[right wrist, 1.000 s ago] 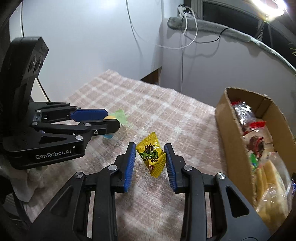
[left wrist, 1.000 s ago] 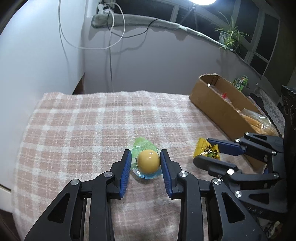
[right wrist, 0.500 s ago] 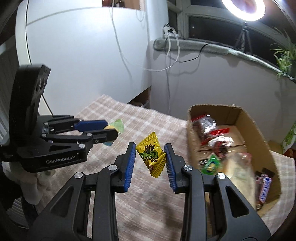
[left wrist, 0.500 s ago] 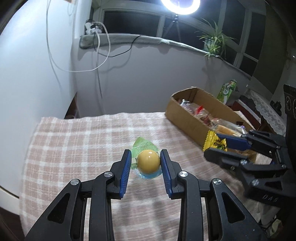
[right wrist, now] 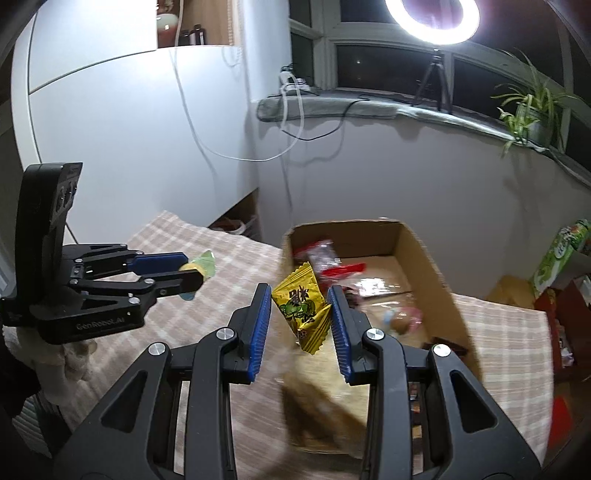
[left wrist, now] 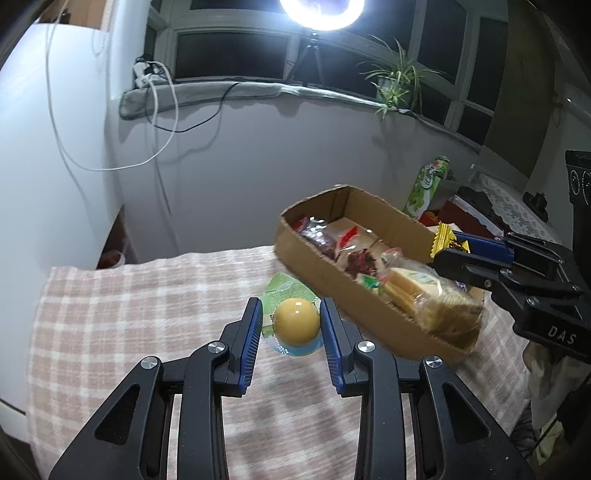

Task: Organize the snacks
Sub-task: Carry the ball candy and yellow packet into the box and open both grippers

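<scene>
My left gripper [left wrist: 291, 325] is shut on a yellow jelly cup [left wrist: 296, 322] with a green lid and holds it in the air above the checked tablecloth [left wrist: 129, 314], left of the cardboard box [left wrist: 332, 284]. My right gripper [right wrist: 300, 314] is shut on a yellow snack packet [right wrist: 302, 302] and holds it over the near part of the box [right wrist: 417, 240]. The box holds several wrapped snacks. The left gripper also shows in the right wrist view [right wrist: 184, 273], the right one in the left wrist view [left wrist: 447, 251].
A green snack canister [left wrist: 426, 188] and other clutter stand beyond the box at the right. A grey wall and a window ledge with cables, a plant [right wrist: 532, 107] and a ring light [right wrist: 432, 18] are behind the table.
Both grippers have risen with their snacks and moved right toward the box. The yellow packet is now above the box's near end.
</scene>
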The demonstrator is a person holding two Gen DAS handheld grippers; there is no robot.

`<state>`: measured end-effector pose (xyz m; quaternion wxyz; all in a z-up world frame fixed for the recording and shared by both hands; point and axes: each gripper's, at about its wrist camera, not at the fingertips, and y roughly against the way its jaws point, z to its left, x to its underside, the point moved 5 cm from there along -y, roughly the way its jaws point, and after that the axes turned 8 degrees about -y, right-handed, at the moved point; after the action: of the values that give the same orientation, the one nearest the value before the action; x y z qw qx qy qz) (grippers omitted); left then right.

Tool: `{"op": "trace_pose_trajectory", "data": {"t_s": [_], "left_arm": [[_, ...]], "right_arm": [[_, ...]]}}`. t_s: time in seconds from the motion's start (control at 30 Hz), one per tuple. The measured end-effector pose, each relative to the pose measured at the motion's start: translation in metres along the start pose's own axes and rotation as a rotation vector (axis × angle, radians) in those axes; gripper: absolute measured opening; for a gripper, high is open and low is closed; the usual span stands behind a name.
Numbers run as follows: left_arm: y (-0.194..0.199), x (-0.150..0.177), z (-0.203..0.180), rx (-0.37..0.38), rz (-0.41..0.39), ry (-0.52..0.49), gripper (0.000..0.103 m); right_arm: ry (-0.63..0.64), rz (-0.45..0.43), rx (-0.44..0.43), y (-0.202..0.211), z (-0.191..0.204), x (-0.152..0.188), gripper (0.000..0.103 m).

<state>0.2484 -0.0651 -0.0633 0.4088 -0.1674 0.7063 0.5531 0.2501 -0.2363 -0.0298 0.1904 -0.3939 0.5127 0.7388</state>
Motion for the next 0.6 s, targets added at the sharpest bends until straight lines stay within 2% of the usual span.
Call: {"op": "trace_pose_trajectory", "data": {"t_s": [0.2, 0.6], "left_arm": [[-0.012, -0.014, -0.018, 0.024, -0.002, -0.007, 0.030], [-0.045, -0.038, -0.054, 0.054, 0.015, -0.041, 0.030]], "right_arm": [[-0.036, 0.004, 0.044, 0.001, -0.036, -0.005, 0.033], [-0.136, 0.043, 0.036, -0.016, -0.088, -0.004, 0.033]]}}
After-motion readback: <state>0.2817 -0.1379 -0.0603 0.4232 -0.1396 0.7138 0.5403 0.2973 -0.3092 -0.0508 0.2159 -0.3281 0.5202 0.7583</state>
